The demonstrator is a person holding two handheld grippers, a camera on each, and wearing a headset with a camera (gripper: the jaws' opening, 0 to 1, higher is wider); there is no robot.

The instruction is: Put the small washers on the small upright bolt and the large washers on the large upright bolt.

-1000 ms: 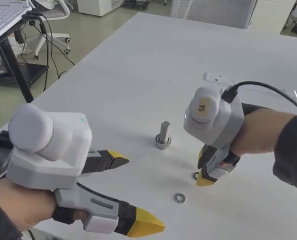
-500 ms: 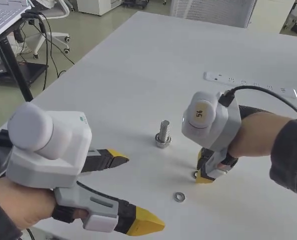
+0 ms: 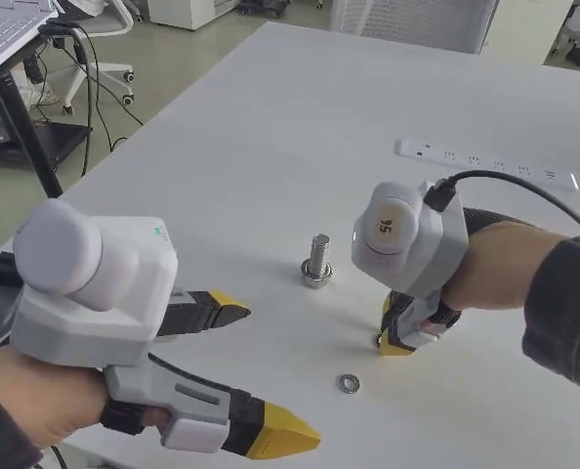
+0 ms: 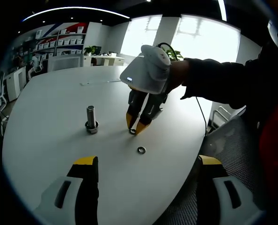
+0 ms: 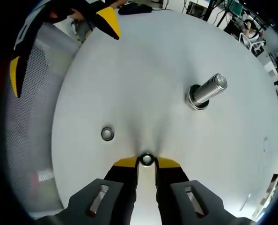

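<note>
Right gripper view: right tongs (image 5: 147,163) clamp a flat-lying washer (image 5: 147,159), bolt (image 5: 207,91) upright, left tongs (image 4: 147,161) apart.

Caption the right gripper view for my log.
Right gripper pinches a washer on the table; second washer lies apart, upright bolt beyond.

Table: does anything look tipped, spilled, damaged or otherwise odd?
Nothing stands out. The bolt stands upright on the table, a loose washer lies flat, and the right gripper pinches a second washer at its tips.
</note>
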